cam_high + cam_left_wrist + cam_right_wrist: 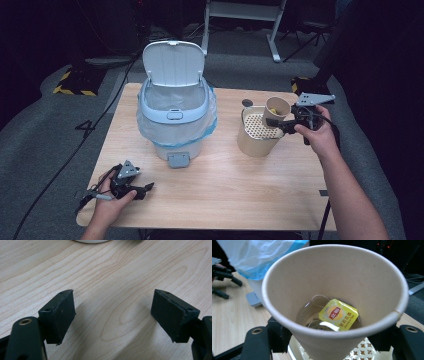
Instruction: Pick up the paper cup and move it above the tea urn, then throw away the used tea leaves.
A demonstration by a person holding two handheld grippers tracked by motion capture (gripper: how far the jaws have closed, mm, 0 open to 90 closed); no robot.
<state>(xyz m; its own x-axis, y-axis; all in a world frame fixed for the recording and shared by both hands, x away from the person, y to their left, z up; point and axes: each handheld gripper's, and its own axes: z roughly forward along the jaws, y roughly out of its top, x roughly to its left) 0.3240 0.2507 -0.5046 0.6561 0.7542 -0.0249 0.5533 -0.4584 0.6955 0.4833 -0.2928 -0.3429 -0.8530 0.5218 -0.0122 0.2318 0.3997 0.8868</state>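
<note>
A paper cup (pixel 278 109) hangs tilted over the beige container with a perforated top (pixel 256 134), and my right gripper (pixel 275 121) is shut on its sides. In the right gripper view the cup (pixel 334 282) holds a little liquid and a tea bag with a yellow tag (pixel 338 315); the right gripper (pixel 332 341) clamps the cup from both sides, with the perforated top (pixel 362 351) just beneath. My left gripper (pixel 141 189) rests low at the table's front left, open. The left gripper (pixel 113 315) has bare wood between its jaws.
A white-and-blue pedal bin (pixel 173 117) with its lid up and a plastic liner stands mid-table, left of the container; its liner (pixel 259 257) shows beyond the cup. A small dark disc (pixel 247 103) lies behind the container. Dark floor, cables and a stand surround the table (pixel 225 190).
</note>
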